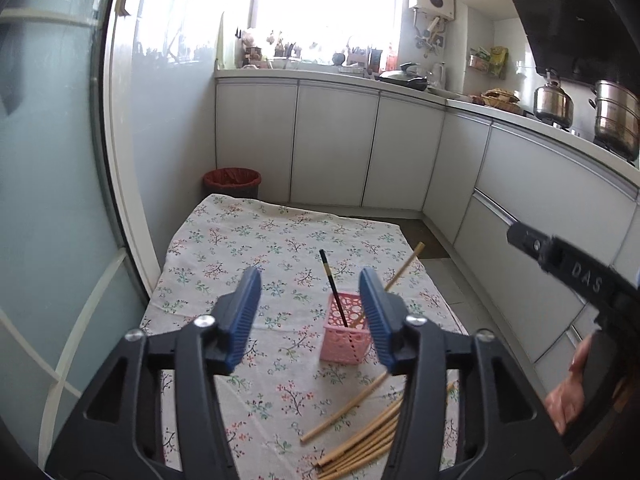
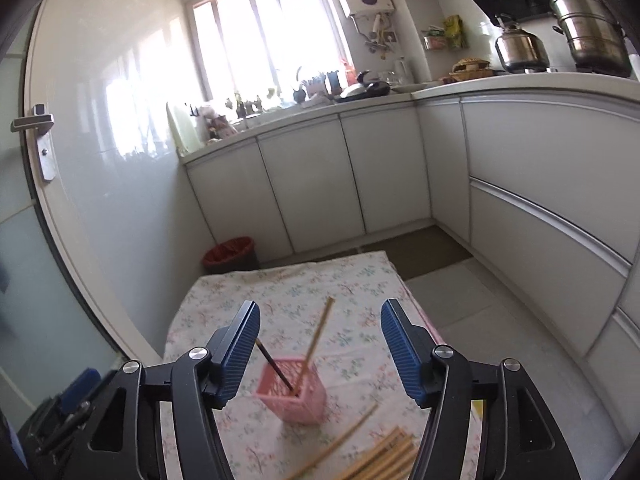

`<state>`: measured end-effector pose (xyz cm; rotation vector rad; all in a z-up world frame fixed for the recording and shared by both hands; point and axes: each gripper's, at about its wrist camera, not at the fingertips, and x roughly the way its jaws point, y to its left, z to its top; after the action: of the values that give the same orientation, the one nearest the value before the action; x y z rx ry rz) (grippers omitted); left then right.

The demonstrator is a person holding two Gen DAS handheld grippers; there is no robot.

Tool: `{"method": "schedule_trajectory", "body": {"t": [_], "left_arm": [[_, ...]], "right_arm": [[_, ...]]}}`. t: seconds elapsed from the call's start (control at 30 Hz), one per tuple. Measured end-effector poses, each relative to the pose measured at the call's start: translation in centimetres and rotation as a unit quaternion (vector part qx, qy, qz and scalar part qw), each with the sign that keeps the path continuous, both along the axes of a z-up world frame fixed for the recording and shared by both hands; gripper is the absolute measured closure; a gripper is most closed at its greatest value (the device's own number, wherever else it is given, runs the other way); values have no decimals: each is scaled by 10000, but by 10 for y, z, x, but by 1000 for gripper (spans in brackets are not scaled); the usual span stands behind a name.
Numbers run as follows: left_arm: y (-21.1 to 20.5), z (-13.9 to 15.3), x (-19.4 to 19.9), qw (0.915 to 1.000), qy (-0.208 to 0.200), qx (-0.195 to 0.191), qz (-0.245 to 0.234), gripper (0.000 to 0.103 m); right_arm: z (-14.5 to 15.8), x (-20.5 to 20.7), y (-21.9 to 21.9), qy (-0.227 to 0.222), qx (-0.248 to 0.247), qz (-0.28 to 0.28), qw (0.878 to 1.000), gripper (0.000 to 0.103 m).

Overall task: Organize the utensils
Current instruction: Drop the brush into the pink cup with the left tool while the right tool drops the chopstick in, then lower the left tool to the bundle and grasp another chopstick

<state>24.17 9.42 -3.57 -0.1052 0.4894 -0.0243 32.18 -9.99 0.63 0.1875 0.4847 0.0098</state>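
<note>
A pink lattice holder [image 1: 345,334] [image 2: 293,397] stands on a table with a floral cloth [image 1: 256,248] [image 2: 352,280]. A black chopstick [image 1: 333,287] [image 2: 276,368] and a bamboo chopstick [image 1: 402,268] [image 2: 318,336] lean in it. A pile of bamboo chopsticks [image 1: 360,446] [image 2: 384,456] lies on the cloth in front of the holder, one stick [image 1: 344,408] [image 2: 340,440] apart from it. My left gripper [image 1: 311,280] is open and empty above the cloth, left of the holder. My right gripper [image 2: 320,316] is open and empty above the holder.
A red-lined bin [image 1: 232,182] [image 2: 230,256] stands on the floor past the table's far edge. White cabinets [image 1: 332,144] [image 2: 540,208] run behind and to the right, with pots [image 1: 616,118] [image 2: 588,32] on the counter. A glass door [image 1: 52,160] is at left.
</note>
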Motion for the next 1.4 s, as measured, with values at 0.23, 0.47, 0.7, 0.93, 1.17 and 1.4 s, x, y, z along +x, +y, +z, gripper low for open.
{"method": "schedule_trajectory", "body": {"t": [0.23, 0.47, 0.7, 0.93, 1.17, 1.4], "left_arm": [[-11, 4, -24, 9998, -107, 149, 16, 19], [-24, -3, -40, 9992, -37, 368, -150, 6], [-42, -34, -1, 9762, 1516, 787, -1334, 1], [-77, -117, 70, 9014, 3725, 854, -2036, 1], [-140, -152, 114, 8682, 4198, 1130, -2390, 1], [-197, -182, 163, 8493, 4234, 2049, -2397, 3]], "right_arm": [[-7, -45, -16, 111, -223, -239, 9994, 18], [-13, -79, -33, 67, -267, -477, 9985, 9], [-68, -118, -81, 769, 122, -507, 9957, 3], [-147, -120, -125, 2080, 1198, -204, 9705, 3], [-162, -111, -150, 2352, 1851, -206, 9539, 3], [-179, -101, -157, 2763, 2557, 162, 9263, 3]]}}
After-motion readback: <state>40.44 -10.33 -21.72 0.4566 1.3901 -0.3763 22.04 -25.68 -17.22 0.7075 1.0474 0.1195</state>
